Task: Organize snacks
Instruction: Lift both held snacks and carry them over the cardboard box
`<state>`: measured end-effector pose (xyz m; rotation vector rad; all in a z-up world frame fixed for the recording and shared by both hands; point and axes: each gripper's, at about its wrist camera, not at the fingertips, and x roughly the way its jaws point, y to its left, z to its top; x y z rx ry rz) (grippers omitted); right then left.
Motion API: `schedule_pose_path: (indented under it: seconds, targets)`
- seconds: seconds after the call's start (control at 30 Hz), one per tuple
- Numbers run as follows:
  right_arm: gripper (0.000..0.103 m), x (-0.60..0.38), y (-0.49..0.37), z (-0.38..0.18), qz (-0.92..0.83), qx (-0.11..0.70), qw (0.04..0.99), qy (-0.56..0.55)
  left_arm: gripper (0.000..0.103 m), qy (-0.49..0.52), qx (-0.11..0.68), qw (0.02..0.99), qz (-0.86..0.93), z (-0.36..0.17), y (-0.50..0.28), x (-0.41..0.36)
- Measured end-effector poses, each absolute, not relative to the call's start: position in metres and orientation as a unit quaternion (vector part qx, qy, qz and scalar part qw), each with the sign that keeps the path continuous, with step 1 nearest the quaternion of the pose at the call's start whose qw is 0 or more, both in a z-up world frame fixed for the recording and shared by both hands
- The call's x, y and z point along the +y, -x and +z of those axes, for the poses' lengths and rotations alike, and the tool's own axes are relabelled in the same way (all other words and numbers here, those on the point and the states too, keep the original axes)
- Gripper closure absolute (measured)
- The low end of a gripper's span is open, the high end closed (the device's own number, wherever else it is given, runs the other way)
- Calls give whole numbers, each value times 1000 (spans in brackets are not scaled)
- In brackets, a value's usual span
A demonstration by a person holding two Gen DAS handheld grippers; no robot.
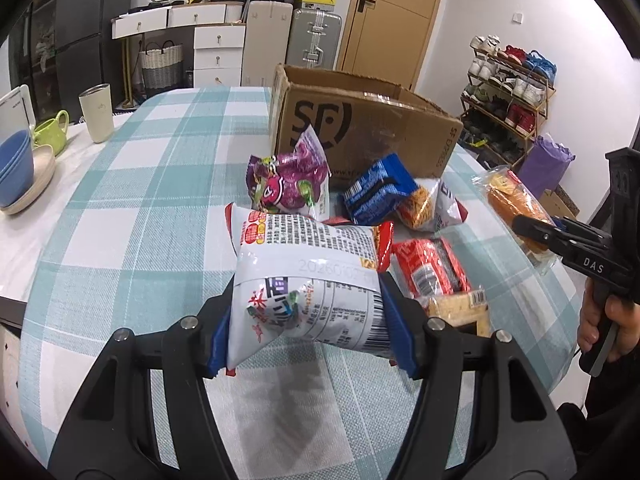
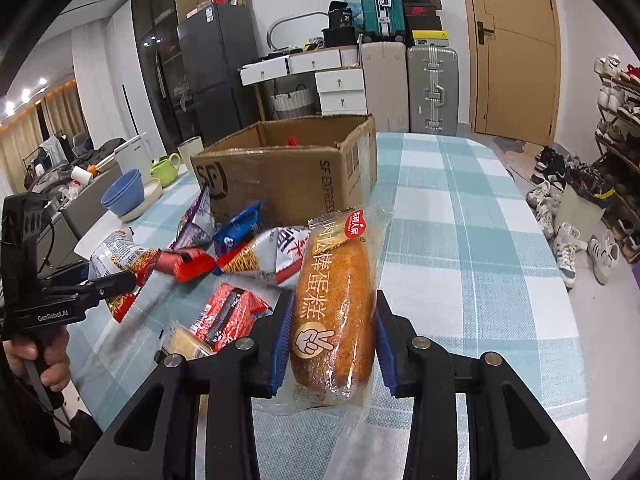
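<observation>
My left gripper (image 1: 308, 326) is shut on a white and red snack bag (image 1: 308, 280) and holds it above the checked tablecloth. My right gripper (image 2: 330, 344) is shut on a wrapped orange cake roll (image 2: 336, 304); the roll also shows in the left wrist view (image 1: 516, 212). An open cardboard box (image 1: 360, 128) stands behind the pile, also in the right wrist view (image 2: 280, 176). Loose snacks lie between: a purple bag (image 1: 288, 184), a blue pack (image 1: 376, 192), a noodle snack bag (image 1: 432, 204) and a red pack (image 1: 432, 268).
Blue bowls (image 1: 14, 168), a green cup (image 1: 50, 130) and a cream tumbler (image 1: 98, 112) stand at the table's left. A shoe rack (image 1: 508, 96), suitcases and drawers stand beyond the table. The table edge (image 1: 560, 320) runs on the right.
</observation>
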<state>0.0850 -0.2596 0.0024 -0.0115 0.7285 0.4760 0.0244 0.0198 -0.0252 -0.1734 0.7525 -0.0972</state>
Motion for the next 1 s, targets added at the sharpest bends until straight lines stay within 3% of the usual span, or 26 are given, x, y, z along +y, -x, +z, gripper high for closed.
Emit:
schedule_pose_path:
  seconds: [1.0]
  targets:
    - [66, -238, -116, 53, 267, 295, 918, -3, 43, 98, 330, 938, -33, 29, -69, 30]
